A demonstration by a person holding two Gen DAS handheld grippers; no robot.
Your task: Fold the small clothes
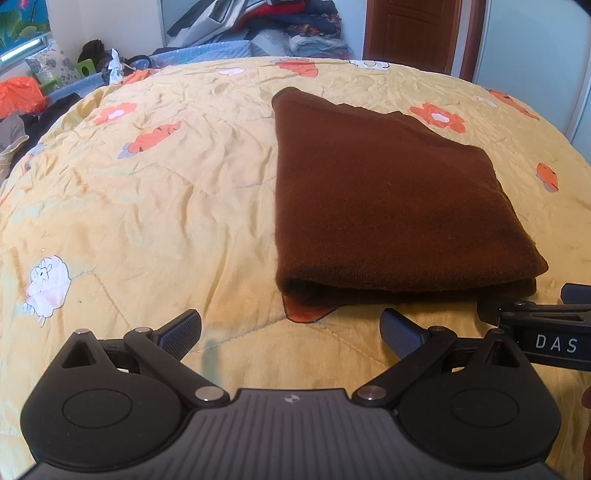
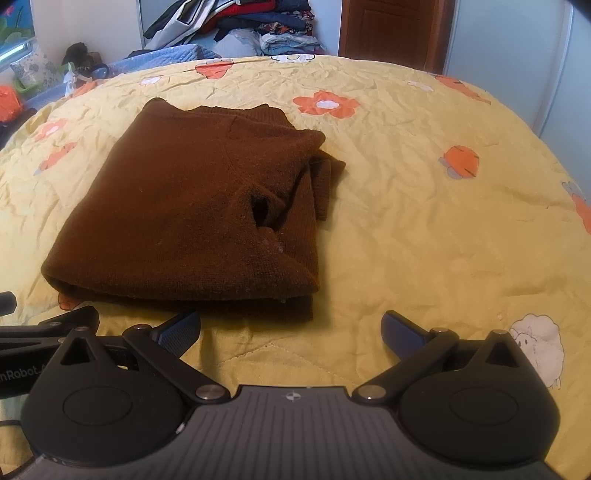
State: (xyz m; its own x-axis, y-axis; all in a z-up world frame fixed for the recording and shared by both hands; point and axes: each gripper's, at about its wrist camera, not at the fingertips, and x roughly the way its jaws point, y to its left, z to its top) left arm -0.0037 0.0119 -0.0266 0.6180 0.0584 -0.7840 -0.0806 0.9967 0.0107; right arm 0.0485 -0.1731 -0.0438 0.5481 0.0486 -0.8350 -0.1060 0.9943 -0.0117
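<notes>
A brown knitted sweater (image 1: pixel 388 192) lies folded into a thick rectangle on the yellow quilt (image 1: pixel 147 206). In the right wrist view the brown sweater (image 2: pixel 192 206) shows a sleeve tucked in along its right side. My left gripper (image 1: pixel 290 332) is open, just short of the sweater's near fold and to its left, holding nothing. My right gripper (image 2: pixel 290 332) is also open and empty, in front of the sweater's near right corner. Each gripper's body shows at the edge of the other's view.
The yellow quilt (image 2: pixel 424 221) with orange flowers and white sheep covers the whole bed. Piled clothes (image 1: pixel 280 26) sit at the far end, beside a brown door (image 1: pixel 410 29). A blue mat, cushions and an orange bag (image 1: pixel 18 96) lie off the bed's left side.
</notes>
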